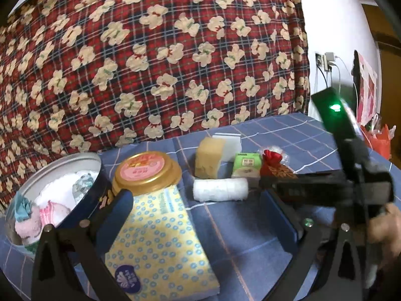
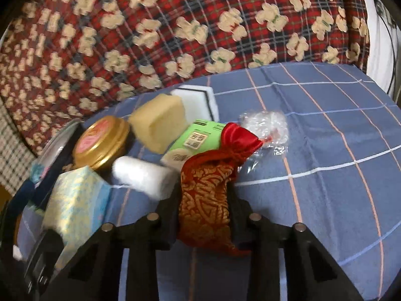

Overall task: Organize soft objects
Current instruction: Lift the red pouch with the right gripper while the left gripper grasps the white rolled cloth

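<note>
On the blue checked cloth (image 1: 250, 238) lie a yellow dotted tissue pack (image 1: 160, 245), a white rolled cloth (image 1: 220, 189), a tan sponge (image 1: 209, 159), a white sponge (image 1: 231, 146) and a green tissue packet (image 1: 246, 165). My left gripper (image 1: 196, 200) is open, its fingers wide apart over the tissue pack and the cloth. My right gripper (image 2: 203, 200) is shut on a red and gold drawstring pouch (image 2: 205, 195), which stands between its pads. From the left wrist view the right gripper (image 1: 325, 190) reaches in from the right beside the green packet.
An open round tin (image 1: 82, 158) with folded pastel socks stands at the left, a gold-lidded jar (image 1: 147, 173) next to it. A crumpled clear wrapper (image 2: 265, 128) lies behind the pouch. A red teddy-print quilt (image 1: 150, 50) rises behind. A hand (image 1: 383, 230) grips the right tool.
</note>
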Demonstrator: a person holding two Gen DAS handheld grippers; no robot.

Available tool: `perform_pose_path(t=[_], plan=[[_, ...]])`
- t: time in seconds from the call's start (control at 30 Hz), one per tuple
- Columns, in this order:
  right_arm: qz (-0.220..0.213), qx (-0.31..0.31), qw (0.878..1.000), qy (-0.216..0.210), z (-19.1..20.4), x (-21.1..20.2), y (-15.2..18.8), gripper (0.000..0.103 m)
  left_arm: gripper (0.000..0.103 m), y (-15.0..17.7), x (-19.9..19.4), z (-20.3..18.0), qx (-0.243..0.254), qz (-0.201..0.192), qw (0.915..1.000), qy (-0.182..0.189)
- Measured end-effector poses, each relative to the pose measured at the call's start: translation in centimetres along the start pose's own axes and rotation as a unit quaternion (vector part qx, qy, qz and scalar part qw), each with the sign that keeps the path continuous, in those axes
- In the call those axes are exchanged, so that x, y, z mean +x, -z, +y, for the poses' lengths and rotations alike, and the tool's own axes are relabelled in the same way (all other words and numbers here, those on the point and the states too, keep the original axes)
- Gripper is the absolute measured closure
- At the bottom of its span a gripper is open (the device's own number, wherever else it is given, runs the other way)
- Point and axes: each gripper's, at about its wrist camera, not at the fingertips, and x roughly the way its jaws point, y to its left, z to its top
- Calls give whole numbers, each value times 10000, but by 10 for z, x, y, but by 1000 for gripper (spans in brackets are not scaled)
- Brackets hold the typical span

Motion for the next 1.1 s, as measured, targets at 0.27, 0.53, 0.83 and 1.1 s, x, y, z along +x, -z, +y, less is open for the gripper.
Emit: perform_pose_path(t=[0.27,0.53,0.83,1.1], plan=[[-1418,451,9878,465,-29,-54,-5,71,0,-17,23,-17,-155,331,9988,319],[-1945,381,9771,768,-29,-71,-8,70,0,-30,85,-51,-117,1250,9919,-176],[-2047,378,9754,732,-28,-74,-7,70,0,-33,135,-43,-578,2158,9735,-482],[-2000,447,9761,722,-29,-73,-7,70,6,-25,146,-47,29,2282,9725,-469]])
